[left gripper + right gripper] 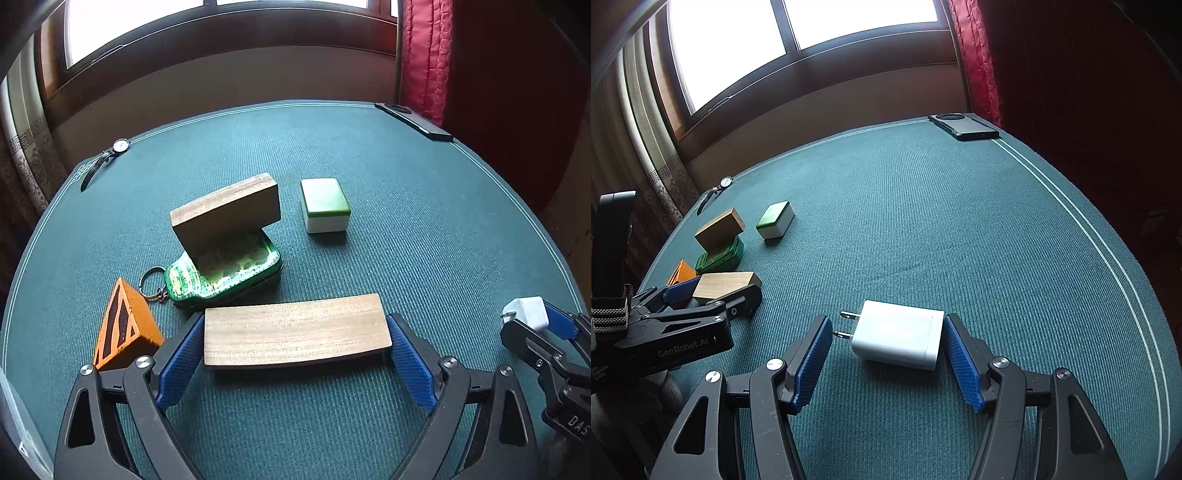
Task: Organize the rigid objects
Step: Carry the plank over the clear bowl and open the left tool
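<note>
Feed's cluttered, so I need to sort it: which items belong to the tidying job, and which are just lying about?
Job: flat wood block, tilted wood block, green tin, orange wedge, green-white tile, charger.
Lying about, probably: watch, phone.

Green-clothed table [923, 221] carries blocks, charger [899, 334], phone [964, 125], watch [107, 157].

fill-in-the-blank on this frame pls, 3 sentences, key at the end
The left claw brackets a flat ____ block.
The right claw brackets a white ____ with two metal prongs.
The tilted wooden block leans on a green ____ with a key ring.

Missing words: wooden; charger; tin
</note>
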